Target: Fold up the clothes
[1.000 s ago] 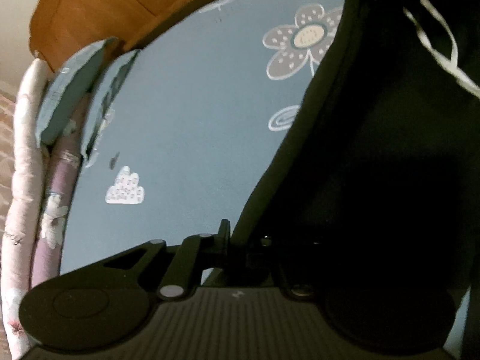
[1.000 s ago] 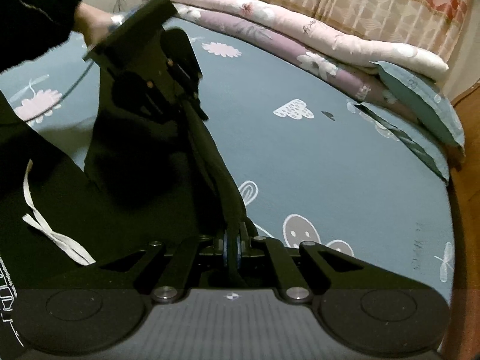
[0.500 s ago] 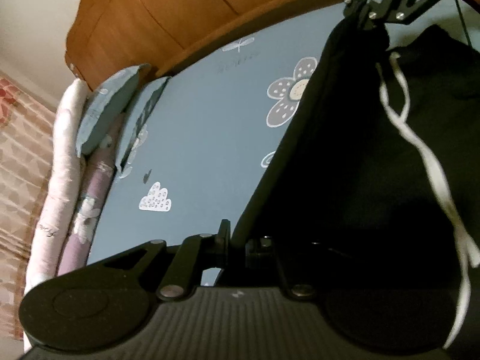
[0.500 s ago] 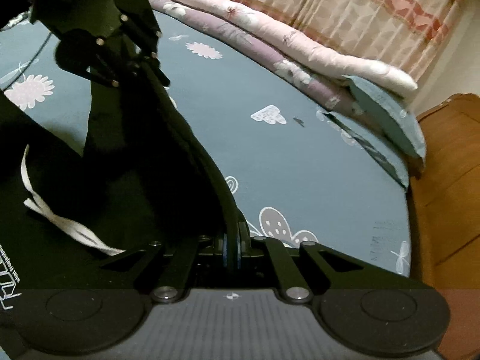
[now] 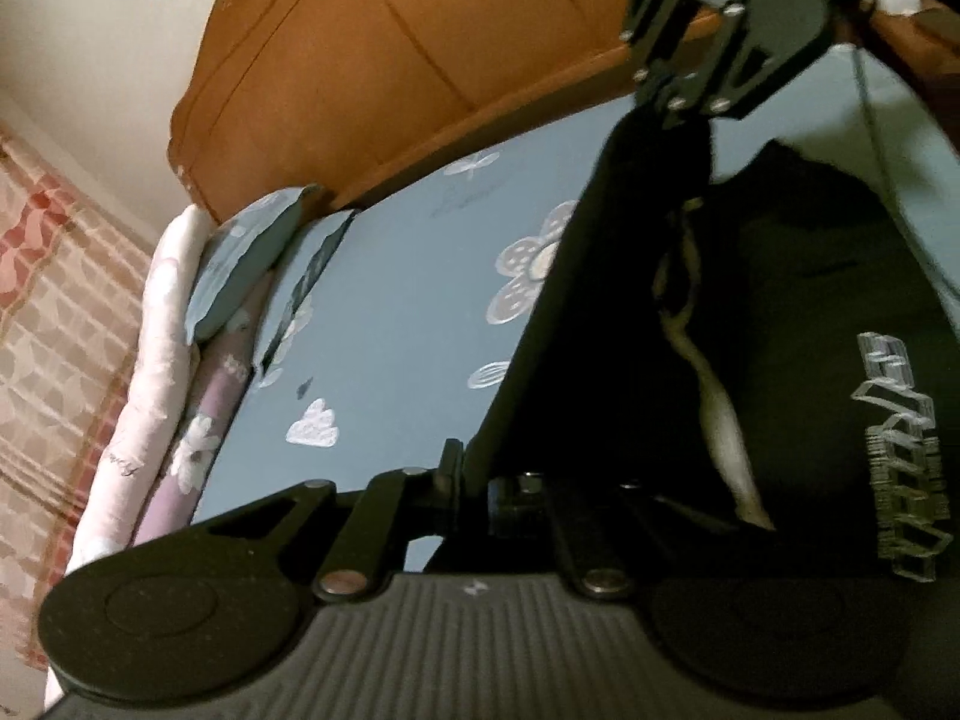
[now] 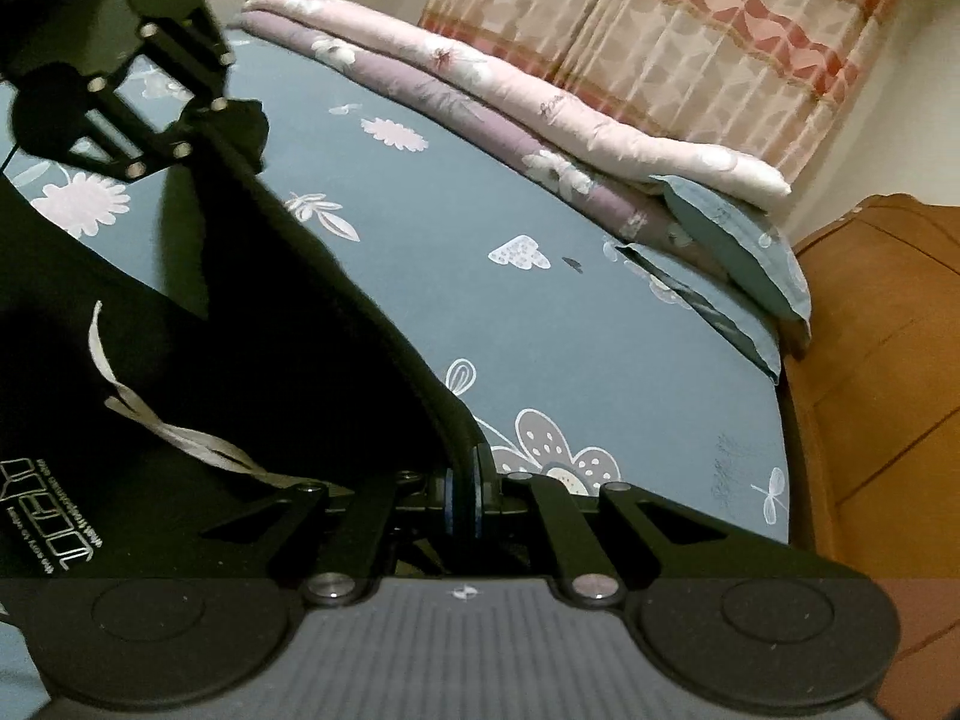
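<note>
Showing pale outlined lettering, too warped and blurred to read, printed on the black garment (image 5: 780, 312) right of the left gripper's fingers.

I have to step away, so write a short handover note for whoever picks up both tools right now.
Left tool: shut on one end of the top edge of the black garment.
Right tool: shut on the other end of that edge.
The garment hangs stretched between the two tools above the blue patterned sheet, white drawstring dangling loose.
Done: picked up and spread out.
Left: lay it flat, fold it, set it down neatly.
</note>
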A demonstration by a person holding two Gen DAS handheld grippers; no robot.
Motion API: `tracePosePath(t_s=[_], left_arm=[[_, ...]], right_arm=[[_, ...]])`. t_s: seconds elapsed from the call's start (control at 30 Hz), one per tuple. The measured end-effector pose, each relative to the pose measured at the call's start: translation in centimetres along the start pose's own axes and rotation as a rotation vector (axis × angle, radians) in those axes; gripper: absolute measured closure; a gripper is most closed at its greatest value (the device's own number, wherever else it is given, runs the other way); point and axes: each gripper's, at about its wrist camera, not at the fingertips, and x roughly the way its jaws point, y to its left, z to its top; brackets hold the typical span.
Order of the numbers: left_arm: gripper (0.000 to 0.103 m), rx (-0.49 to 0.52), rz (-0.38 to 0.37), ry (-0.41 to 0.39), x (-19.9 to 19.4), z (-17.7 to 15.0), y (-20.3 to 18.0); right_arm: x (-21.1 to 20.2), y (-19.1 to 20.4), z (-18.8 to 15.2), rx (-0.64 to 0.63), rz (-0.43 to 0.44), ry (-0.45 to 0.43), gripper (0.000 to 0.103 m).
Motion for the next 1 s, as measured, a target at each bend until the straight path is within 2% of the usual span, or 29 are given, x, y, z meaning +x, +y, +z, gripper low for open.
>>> tracePosePath(t_s=[0.2,0.4,0.6,0.73,0.93,1.0], left_arm=[[0.098,0.044,-0.007,-0.038,-3.1,0.1,-3.7],[0.098,0.064,-0.067,-0.033,-4.4,-0.7,-7.3],[0.098,0.133,-0.127,0.002,-3.6,-1.6,-11.1],[0.098,0.142,-0.157,0.015,-3.0,-2.2,-12.6],[0.098,0.135,-0.163,0.035,-1.9,-2.7,-13.6],[0.098,0.137,-0.152,0.030,-2.3,-2.6,-13.6]], right_arm=[[-1.5,1.4,-1.3,-0.004,0.000,-0.013,0.097],[-2.1,3.1,-2.8,-0.043,0.006,-0.004,0.097],[-1.7,5.4,-4.5,-0.111,0.002,0.040,0.097],[-1.4,7.2,-6.1,-0.176,-0.022,0.062,0.097],[0.0,10.4,-7.7,-0.327,-0.087,0.132,0.097],[-0.3,10.5,-7.7,-0.323,-0.091,0.127,0.097]])
